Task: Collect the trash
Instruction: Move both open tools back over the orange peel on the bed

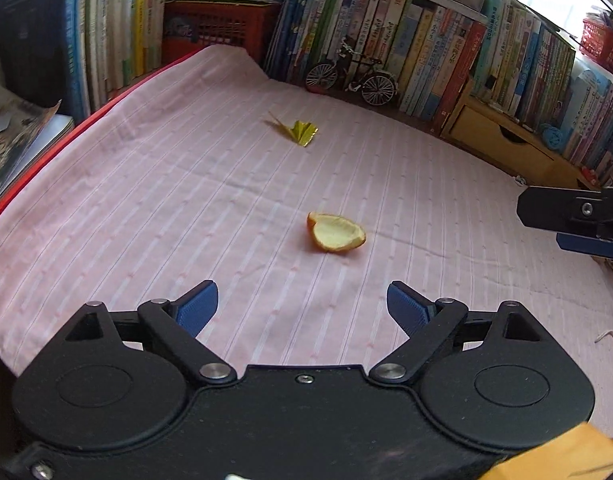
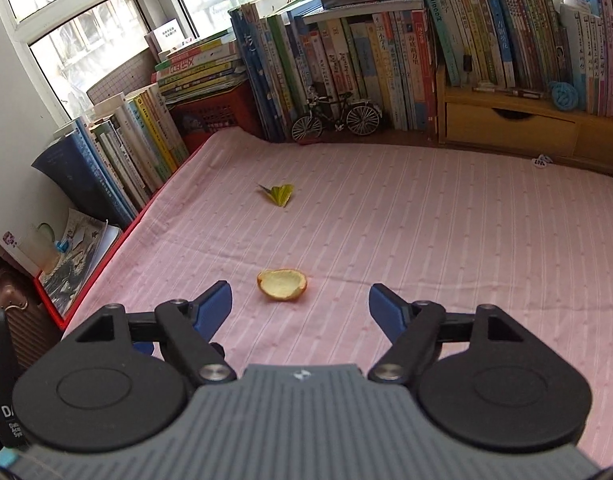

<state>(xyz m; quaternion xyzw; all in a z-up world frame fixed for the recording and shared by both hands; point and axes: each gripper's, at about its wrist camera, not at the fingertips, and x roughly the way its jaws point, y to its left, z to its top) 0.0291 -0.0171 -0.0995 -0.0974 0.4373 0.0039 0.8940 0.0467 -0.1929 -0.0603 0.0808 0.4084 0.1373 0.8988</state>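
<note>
Left hand-held gripper released, empty, tilted down over orange peel; right hand-held gripper likewise.

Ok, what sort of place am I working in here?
Most likely a home study or reading nook: rows of books line the back and left of a surface under a pink striped cloth, a window stands at the left, and a model bicycle sits by the books.
</note>
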